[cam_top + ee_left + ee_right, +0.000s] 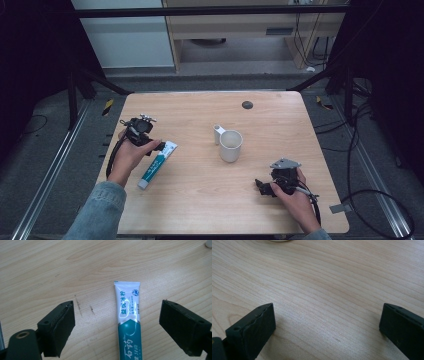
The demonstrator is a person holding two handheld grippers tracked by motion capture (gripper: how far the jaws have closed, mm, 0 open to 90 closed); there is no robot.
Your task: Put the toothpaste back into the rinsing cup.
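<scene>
A teal and white toothpaste tube [157, 164] lies flat on the wooden table [200, 200] at the left. My left gripper [156, 146] hovers over its flat crimped end. In the left gripper view the tube [128, 325] runs up between the two jaws, and my left gripper [117, 306] is open with clear gaps on both sides of the tube. My right gripper [262, 186] rests low near the table's front right. In the right gripper view my right gripper [328, 307] is open over bare wood.
A white mug [231, 146] stands upright near the table's middle, its handle pointing to the far left. A small dark round disc [247, 104] sits near the far edge. Black frame bars and cables surround the table.
</scene>
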